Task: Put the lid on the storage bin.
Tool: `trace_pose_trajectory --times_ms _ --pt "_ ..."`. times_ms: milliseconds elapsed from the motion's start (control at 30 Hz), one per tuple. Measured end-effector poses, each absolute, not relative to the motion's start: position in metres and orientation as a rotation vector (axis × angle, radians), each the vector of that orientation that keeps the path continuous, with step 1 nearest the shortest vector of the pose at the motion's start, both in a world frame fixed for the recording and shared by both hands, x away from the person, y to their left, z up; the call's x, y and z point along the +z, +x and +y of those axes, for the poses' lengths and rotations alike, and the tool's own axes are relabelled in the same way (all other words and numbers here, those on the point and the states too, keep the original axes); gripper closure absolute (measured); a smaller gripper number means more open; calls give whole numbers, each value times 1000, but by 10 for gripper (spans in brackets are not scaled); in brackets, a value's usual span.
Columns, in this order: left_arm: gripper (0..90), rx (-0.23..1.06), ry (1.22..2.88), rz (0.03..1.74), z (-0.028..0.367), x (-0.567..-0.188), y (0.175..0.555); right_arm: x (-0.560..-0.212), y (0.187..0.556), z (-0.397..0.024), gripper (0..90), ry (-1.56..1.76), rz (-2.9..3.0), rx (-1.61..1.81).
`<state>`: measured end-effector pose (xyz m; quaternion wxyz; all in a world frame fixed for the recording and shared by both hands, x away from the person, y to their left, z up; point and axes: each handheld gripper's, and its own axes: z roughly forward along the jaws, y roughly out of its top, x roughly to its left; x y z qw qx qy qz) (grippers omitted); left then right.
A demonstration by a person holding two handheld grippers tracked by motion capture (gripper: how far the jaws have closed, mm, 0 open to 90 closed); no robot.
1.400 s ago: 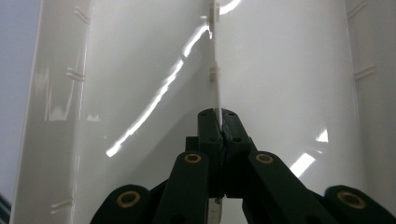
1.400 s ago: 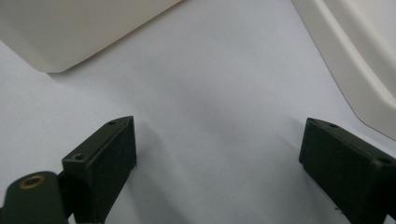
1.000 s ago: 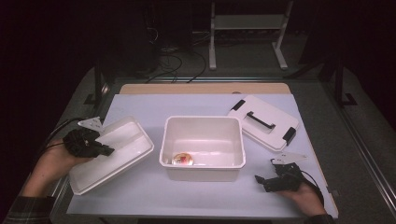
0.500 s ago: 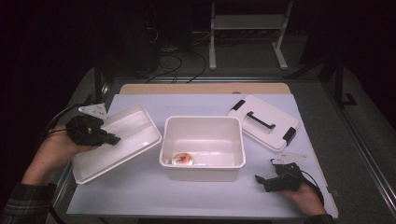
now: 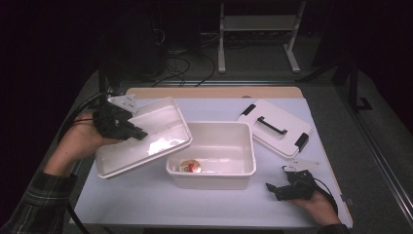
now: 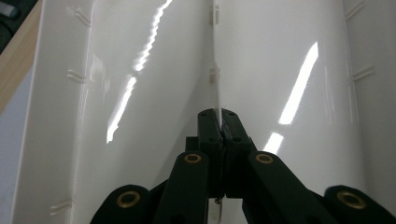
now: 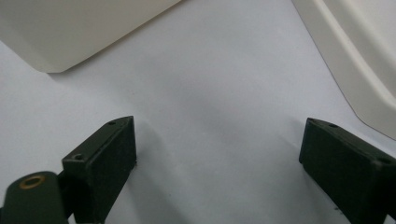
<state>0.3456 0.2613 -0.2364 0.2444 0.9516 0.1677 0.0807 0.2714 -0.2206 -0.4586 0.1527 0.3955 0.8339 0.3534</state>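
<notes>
The left tongs (image 5: 139, 134) are clenched on the rim of a white tray (image 5: 146, 139), with the thin edge of its wall pinched between the two black jaws. In the left gripper view the jaws meet on that edge (image 6: 215, 93), and the glossy white surfaces of the tray run away on both sides of it. In the high view the tray hangs tilted above the left part of the worktop (image 5: 146, 200), its right corner overlapping the left edge of the open white box (image 5: 214, 156). The left hand (image 5: 80, 141) carries the tongs from the tray's left side.

The white box stands at the centre of the worktop. A small red and yellow item (image 5: 190, 166) lies on its floor near the front left corner; what it is cannot be told.

A white lid (image 5: 275, 127) with a black handle and black clips lies flat to the right rear of the box, just apart from it.

The right tongs (image 5: 271, 187) rest low at the front right of the worktop, jaws released and standing wide apart with only bare worktop surface (image 7: 219, 116) between them. The right hand (image 5: 316, 202) holds them.
</notes>
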Motion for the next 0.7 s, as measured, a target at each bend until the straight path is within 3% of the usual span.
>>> trace_pose_trajectory --times_ms 700 --pt "884 173 2642 132 169 -245 367 -459 271 -221 102 1139 2391 1018"
